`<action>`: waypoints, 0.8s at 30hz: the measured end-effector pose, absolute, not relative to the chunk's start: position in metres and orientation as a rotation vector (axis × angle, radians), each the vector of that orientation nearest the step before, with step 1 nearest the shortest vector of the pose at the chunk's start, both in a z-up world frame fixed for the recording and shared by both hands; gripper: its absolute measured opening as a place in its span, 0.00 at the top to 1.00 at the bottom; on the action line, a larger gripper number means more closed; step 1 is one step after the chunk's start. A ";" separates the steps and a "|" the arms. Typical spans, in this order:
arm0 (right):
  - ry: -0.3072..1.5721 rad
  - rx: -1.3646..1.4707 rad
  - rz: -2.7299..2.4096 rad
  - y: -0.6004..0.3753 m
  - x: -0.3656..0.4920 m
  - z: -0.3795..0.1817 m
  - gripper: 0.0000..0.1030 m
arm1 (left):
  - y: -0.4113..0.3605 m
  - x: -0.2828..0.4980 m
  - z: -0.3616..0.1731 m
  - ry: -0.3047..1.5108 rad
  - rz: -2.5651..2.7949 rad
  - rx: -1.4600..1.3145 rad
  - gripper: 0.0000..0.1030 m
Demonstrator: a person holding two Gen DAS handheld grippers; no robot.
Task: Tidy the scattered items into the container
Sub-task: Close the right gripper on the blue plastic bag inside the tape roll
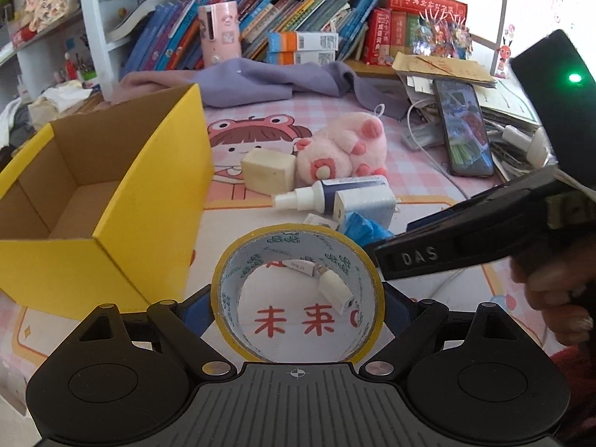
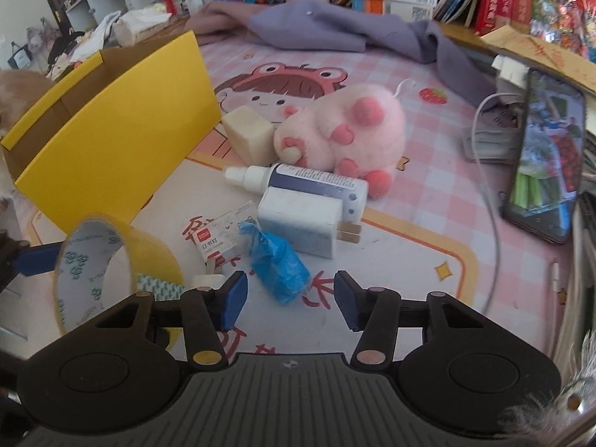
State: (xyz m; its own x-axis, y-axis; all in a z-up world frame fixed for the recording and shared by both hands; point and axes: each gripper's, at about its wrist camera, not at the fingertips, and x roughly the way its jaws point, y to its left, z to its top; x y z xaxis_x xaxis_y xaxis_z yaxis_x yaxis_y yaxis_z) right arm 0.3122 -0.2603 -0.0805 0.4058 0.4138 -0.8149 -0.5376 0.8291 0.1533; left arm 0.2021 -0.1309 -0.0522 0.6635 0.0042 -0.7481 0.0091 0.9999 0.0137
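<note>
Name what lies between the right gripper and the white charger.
A crumpled blue plastic bag lies on the mat between the right gripper and the white charger; the right wrist view shows it.

A white shelf unit stands behind the desk, its lower shelf packed with leaning books. The desk carries a pink checked mat with a cartoon print. Bright daylight comes from the right side, perhaps from a window.

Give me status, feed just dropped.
Left gripper shut on tape roll. Right gripper open over blue bag. Yellow box empty, path clear.
</note>
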 end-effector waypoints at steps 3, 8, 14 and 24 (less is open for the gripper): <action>0.997 -0.157 0.621 -0.254 0.317 -0.085 0.58 | -0.129 0.199 -0.051 0.844 0.006 0.018 0.12; 1.001 -0.183 0.630 -0.247 0.321 -0.092 0.69 | -0.127 0.195 -0.049 0.840 0.019 0.014 0.12; 0.985 -0.154 0.641 -0.252 0.320 -0.089 0.80 | -0.126 0.191 -0.045 0.832 0.018 0.013 0.12; 0.926 -0.115 0.630 -0.267 0.301 -0.066 0.80 | -0.132 0.184 -0.037 0.800 -0.013 0.028 0.12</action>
